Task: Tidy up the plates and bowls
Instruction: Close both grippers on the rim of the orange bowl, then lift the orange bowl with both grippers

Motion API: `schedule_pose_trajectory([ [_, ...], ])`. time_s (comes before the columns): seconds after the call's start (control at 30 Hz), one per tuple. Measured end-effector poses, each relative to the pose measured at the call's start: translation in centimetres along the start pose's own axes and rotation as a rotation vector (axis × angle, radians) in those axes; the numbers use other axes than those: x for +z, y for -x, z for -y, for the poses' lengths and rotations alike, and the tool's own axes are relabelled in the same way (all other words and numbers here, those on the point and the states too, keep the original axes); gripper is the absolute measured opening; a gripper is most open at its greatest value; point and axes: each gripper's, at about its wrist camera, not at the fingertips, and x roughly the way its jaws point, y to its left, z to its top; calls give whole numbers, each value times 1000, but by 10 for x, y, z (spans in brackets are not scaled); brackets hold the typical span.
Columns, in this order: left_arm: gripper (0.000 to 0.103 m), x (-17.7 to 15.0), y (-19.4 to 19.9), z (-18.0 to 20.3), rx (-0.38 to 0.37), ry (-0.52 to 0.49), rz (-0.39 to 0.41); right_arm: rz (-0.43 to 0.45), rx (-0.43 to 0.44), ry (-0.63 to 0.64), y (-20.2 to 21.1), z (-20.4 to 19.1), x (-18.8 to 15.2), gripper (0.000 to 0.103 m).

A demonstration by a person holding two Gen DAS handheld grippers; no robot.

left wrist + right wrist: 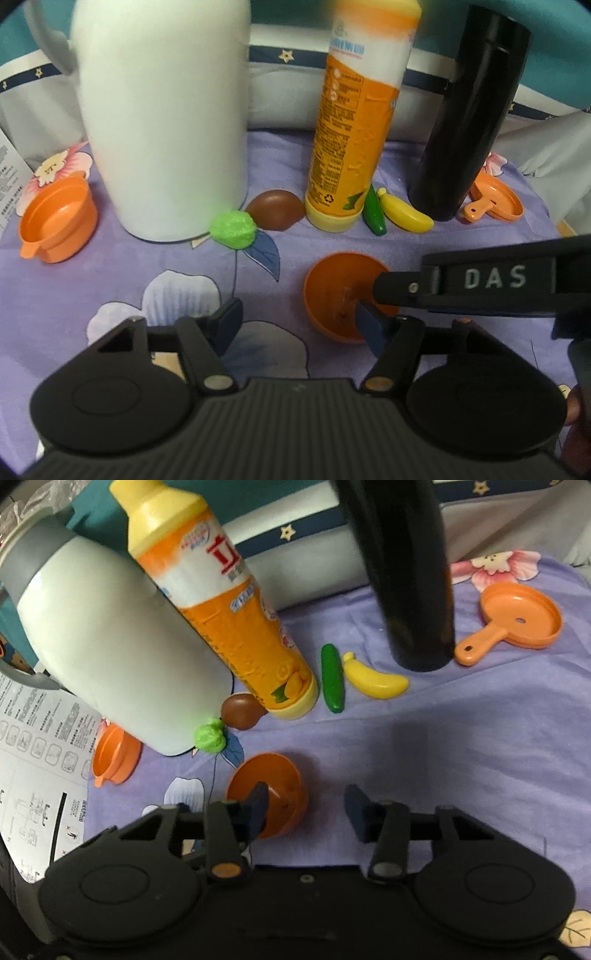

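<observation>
Nearest, both grippers meet at the small orange bowl [338, 295] on the purple floral cloth [110, 280] — left gripper [301, 325] fingers apart, one inside the bowl; right gripper [304, 806] fingers apart, one at its rim. Beyond: orange pot [55, 221], orange pan [517, 622].

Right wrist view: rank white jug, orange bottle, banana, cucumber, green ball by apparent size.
1. White jug
2. Orange bottle
3. Banana and cucumber: look alike, not ranked
4. Green ball
Jug and bottle lean toward the camera, so fisheye nearness inflates them.
</observation>
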Motion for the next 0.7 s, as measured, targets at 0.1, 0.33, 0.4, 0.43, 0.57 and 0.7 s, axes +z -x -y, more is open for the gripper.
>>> schedule_pose_trajectory([
  [0.1, 54, 1, -5, 0, -9, 3, -9, -6, -1, 8, -8, -1, 1, 36],
  [0.33, 25, -2, -16, -2, -53, 33, -53, -4, 13, 7, -19, 1, 0, 15],
  [0.4, 18, -3, -17, -2, -56, 35, -59, -2, 20, 3, -20, 1, -1, 14],
  [0.43, 17, -3, -18, -2, -56, 34, -60, -2, 23, 2, -20, 1, -1, 13],
  [0.57, 15, -5, -17, 0, -53, 25, -58, -6, 30, 6, -22, -1, -2, 13],
  [0.7, 15, -4, -18, 0, -53, 27, -59, -7, 26, 10, -23, -2, -3, 13],
])
